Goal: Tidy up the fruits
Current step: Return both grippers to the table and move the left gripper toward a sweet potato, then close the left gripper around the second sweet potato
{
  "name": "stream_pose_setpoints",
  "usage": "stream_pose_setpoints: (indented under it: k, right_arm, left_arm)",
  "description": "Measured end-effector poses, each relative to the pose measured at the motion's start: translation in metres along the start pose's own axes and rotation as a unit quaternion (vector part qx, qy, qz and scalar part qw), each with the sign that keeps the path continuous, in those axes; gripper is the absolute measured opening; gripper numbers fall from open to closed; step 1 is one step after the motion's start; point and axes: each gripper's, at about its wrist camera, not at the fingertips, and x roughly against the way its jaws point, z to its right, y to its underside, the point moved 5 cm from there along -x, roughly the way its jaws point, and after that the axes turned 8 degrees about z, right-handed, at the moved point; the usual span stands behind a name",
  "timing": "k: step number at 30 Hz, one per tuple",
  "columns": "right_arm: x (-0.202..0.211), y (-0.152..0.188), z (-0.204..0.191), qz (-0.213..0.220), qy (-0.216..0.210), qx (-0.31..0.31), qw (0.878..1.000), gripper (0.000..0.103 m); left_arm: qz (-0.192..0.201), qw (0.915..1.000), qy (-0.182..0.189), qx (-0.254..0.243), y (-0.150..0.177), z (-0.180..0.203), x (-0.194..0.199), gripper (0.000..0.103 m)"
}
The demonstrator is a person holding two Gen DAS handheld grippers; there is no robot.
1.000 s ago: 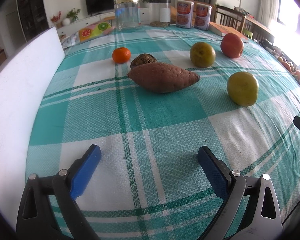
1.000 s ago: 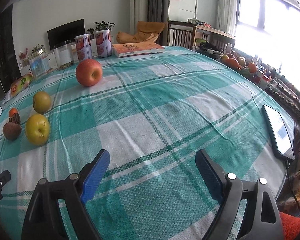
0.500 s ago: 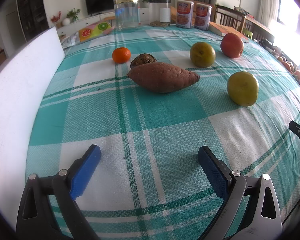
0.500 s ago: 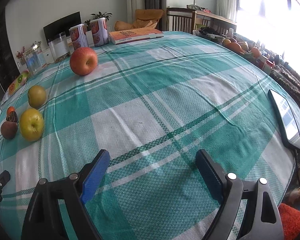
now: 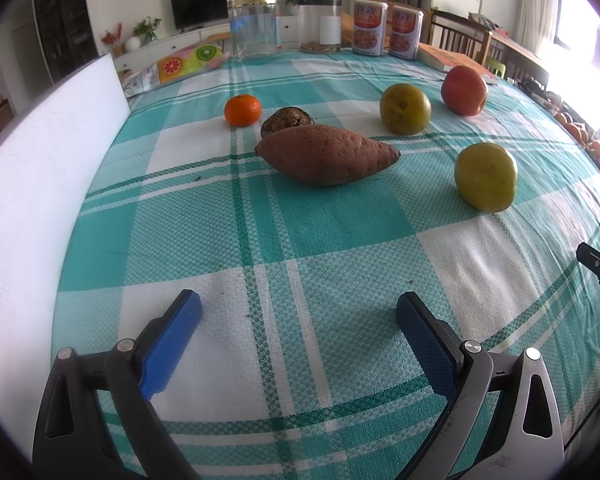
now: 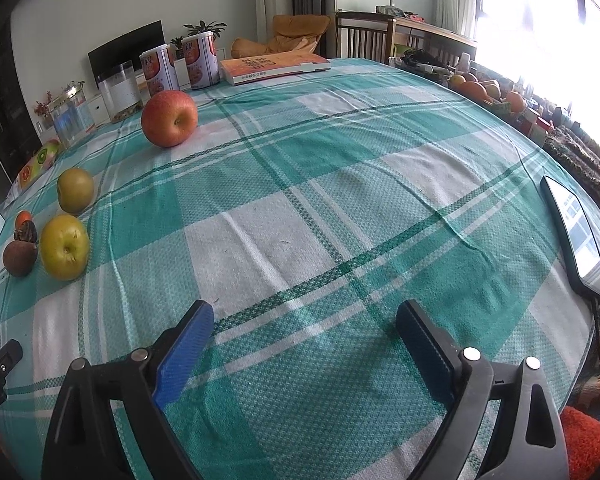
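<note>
Fruit lies untouched on the desk: from the left gripper, sweet potato at twelve o'clock, yellow apple at one. Both pairs of fingers gape wide, the right gripper just widened, empty. Best straddle one fruit squarely before squeezing.

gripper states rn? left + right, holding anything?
Left gripper: open, empty, above bare tablecloth.
Right gripper: open, empty; jaws have just been opening, nothing between them.

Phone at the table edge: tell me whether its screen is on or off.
On. The phone lies flat, its screen lit and showing a bright picture.
</note>
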Motion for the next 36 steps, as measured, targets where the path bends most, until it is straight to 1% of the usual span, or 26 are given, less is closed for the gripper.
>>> stream_pose_setpoints:
  k: [3,4,5,7,9,12,14,16,19,20,22,23,26,27,29,31,33,35,36]
  right_arm:
    - [0.000,0.000,0.000,0.000,-0.001,-0.001,1.000,0.093]
    - [0.000,0.000,0.000,0.000,-0.002,-0.002,1.000,0.093]
    - [0.000,0.000,0.000,0.000,-0.003,-0.003,1.000,0.093]
    - [0.000,0.000,0.000,0.000,-0.003,-0.003,1.000,0.094]
    - [0.000,0.000,0.000,0.000,-0.003,-0.003,1.000,0.094]
    - [-0.001,0.000,0.000,-0.001,-0.004,-0.002,1.000,0.095]
    - [-0.001,0.000,-0.001,-0.002,-0.006,-0.002,1.000,0.096]
    - [-0.001,0.000,-0.001,-0.002,-0.006,-0.002,1.000,0.096]
    - [-0.001,0.000,-0.001,-0.001,-0.009,-0.004,1.000,0.096]
    - [-0.001,0.000,-0.001,-0.001,-0.010,-0.006,1.000,0.096]
    - [-0.001,0.000,-0.001,-0.001,-0.012,-0.008,1.000,0.096]
    - [-0.001,-0.001,0.000,-0.001,-0.013,-0.009,1.000,0.096]
    - [-0.001,-0.001,0.000,-0.001,-0.013,-0.008,1.000,0.097]
    - [-0.001,-0.001,0.000,-0.002,-0.012,-0.008,1.000,0.097]
    - [-0.001,-0.001,-0.001,-0.003,-0.011,-0.006,1.000,0.097]
    - [-0.001,-0.001,-0.001,-0.003,-0.011,-0.006,1.000,0.097]
    - [-0.002,-0.001,-0.001,-0.002,-0.012,-0.008,1.000,0.097]
    - [-0.001,-0.001,0.000,-0.002,-0.013,-0.009,1.000,0.098]
    - [-0.001,-0.001,0.000,-0.001,-0.013,-0.009,1.000,0.098]
  left_arm:
    - [-0.006,1.0000,0.003,-0.004,-0.003,0.000,-0.004,0.099]
    - [-0.017,0.9998,0.008,-0.004,-0.005,0.001,-0.006,0.099]
    - [-0.027,0.9994,0.020,-0.002,-0.009,0.002,-0.007,0.099]
    - [-0.037,0.9974,0.058,0.021,-0.023,0.005,-0.009,0.098]
    - [-0.023,0.9960,0.066,0.055,-0.044,0.004,-0.009,0.098]
    - [0.004,0.9937,0.051,0.100,-0.083,0.003,-0.014,0.098]
    - [0.011,0.9949,0.015,0.099,-0.103,0.006,-0.027,0.098]
    - [0.001,0.9960,-0.023,0.086,-0.111,0.009,-0.047,0.098]
    - [-0.039,0.9946,-0.073,0.063,-0.098,0.005,-0.069,0.098]
    - [-0.040,0.9947,-0.070,0.064,-0.091,0.001,-0.067,0.098]
    - [-0.036,0.9953,-0.052,0.073,-0.075,-0.010,-0.049,0.099]
    - [-0.032,0.9956,-0.052,0.071,-0.066,-0.018,-0.037,0.099]
    - [-0.024,0.9955,-0.074,0.054,-0.043,-0.041,0.000,0.098]
    - [-0.025,0.9955,-0.074,0.054,-0.037,-0.049,0.008,0.098]
    - [-0.023,0.9961,-0.059,0.062,-0.029,-0.060,0.022,0.098]
    - [-0.018,0.9976,-0.026,0.062,-0.029,-0.059,0.026,0.098]
    - [-0.020,0.9984,-0.002,0.052,-0.035,-0.051,0.020,0.098]
    - [-0.018,0.9988,0.012,0.045,-0.043,-0.040,0.008,0.098]
    - [-0.016,0.9989,0.014,0.041,-0.047,-0.036,0.001,0.098]
